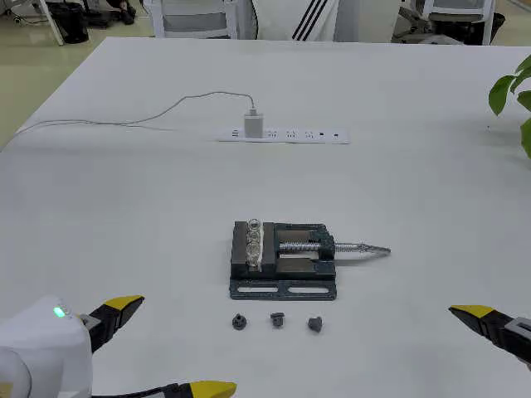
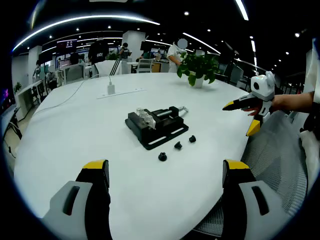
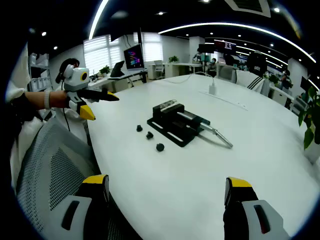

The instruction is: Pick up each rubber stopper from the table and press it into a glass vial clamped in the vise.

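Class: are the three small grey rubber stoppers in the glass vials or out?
Out. The three grey rubber stoppers lie in a row on the white table, in front of the black vise clamping the glass vials.

- An open-plan office is indicated by the long curved ceiling light strips (image 2: 85,20) and the rows of desks seen far behind.
- A wide white table (image 1: 124,207) is ringed by office chairs (image 1: 195,16), one mesh-backed (image 3: 55,170).
- A power strip (image 1: 286,134) with a charger (image 1: 252,124) plugged in is laid on it.
- A lit screen (image 3: 134,56), window blinds (image 3: 97,50) and a potted plant (image 2: 197,67) are seen around.
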`<state>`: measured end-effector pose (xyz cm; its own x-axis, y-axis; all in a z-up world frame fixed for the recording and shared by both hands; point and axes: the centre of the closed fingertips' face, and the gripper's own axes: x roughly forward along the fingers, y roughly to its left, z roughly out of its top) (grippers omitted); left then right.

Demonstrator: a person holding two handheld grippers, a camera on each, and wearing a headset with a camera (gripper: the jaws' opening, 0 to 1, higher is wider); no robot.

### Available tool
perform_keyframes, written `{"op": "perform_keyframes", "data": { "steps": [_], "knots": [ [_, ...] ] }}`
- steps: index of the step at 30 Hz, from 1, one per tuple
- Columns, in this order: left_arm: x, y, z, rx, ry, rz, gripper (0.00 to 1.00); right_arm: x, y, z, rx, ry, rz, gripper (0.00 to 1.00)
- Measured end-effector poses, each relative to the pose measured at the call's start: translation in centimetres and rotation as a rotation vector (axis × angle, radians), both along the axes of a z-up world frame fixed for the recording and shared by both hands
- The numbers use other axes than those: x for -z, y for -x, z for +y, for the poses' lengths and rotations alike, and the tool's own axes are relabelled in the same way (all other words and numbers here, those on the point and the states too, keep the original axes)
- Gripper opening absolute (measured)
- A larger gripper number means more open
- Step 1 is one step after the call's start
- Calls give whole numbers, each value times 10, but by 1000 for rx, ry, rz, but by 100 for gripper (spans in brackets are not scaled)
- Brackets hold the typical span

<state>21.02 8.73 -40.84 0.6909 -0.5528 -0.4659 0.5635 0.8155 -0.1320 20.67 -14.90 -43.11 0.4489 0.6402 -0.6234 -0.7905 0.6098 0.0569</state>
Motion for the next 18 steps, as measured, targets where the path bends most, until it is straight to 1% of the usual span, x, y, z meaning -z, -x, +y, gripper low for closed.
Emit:
{"op": "perform_keyframes", "data": {
  "steps": [1,2,3,6,13,18],
  "knots": [
    [0,0,0,0,3,4,93,1,0,0,-2,4,0,95],
    [-1,-1,-2,2,12,1,93,1,0,-1,-3,8,-1,96],
    [-1,-1,-2,4,12,-2,93,1,0,-1,-5,12,-1,96],
    [1,0,-3,19,-2,-1,93,2,-1,-3,-6,18,-2,95],
    [2,1,-7,32,0,0,93,5,-3,-5,-23,40,1,93],
    [4,1,-8,36,-2,3,92,5,-6,-1,-44,50,0,91]
  ]
}}
